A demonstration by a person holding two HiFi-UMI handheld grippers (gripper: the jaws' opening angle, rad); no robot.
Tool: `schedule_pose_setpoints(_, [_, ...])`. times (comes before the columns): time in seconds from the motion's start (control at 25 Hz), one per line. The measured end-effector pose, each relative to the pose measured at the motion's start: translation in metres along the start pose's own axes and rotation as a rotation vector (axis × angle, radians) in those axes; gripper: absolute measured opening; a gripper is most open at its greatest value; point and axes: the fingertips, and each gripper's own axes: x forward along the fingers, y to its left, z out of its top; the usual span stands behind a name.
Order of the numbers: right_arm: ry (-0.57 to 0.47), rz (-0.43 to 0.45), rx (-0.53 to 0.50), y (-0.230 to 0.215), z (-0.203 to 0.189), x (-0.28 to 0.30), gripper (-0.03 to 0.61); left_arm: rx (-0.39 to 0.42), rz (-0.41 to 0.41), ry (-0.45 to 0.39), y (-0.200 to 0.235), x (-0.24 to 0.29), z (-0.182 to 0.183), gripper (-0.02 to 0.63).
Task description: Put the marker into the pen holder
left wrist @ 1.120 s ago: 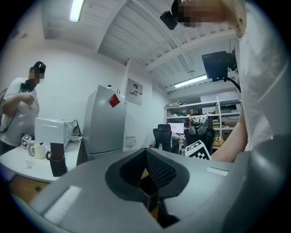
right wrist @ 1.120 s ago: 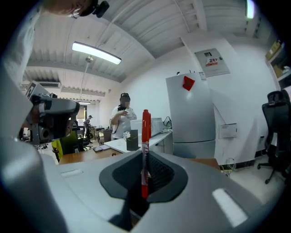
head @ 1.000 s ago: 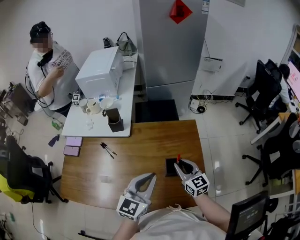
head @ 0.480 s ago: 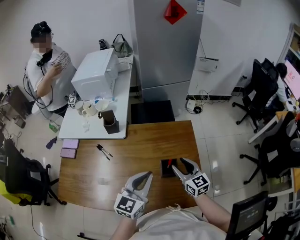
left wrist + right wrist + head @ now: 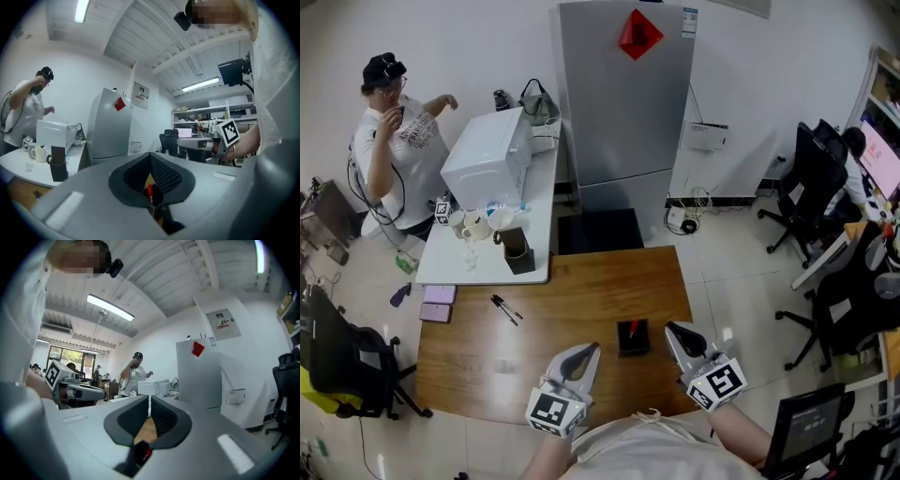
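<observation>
**Both jaws shut, marker already sitting in the holder**

Jaws first: the right gripper [image 5: 673,330] has just been closing and its tips now meet with nothing between them; the left gripper [image 5: 592,350] is pinched together too, also empty. The marker [image 5: 632,327] stands in the black holder [image 5: 634,340] with its red end poking out the top; so the job looks done.

The risk from here is mostly plain clumsiness. The right gripper hangs just beside the holder, so a careless swing could clip the red end or knock the holder over; it looks small and light, and a tip would probably send the marker rolling across the table [image 5: 581,281]; the left gripper is near enough for the same bump.

The table is smooth brown wood, with two dark pens [image 5: 506,307] lying off to the left; beyond it is a white table [image 5: 487,267] with mugs and a white box; a grey fridge [image 5: 623,103] stands at the back; a person [image 5: 394,131] stands far left; office chairs [image 5: 811,183] are on the right; the floor is pale.
</observation>
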Motion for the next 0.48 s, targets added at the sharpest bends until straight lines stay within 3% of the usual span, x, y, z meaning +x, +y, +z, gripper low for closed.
schedule_pose_setpoints(0.48, [0.006,0.034,-0.001,0.029,-0.008,-0.02,0.001,0.032,0.014,-0.004,-0.008,-0.013,0.005,0.015])
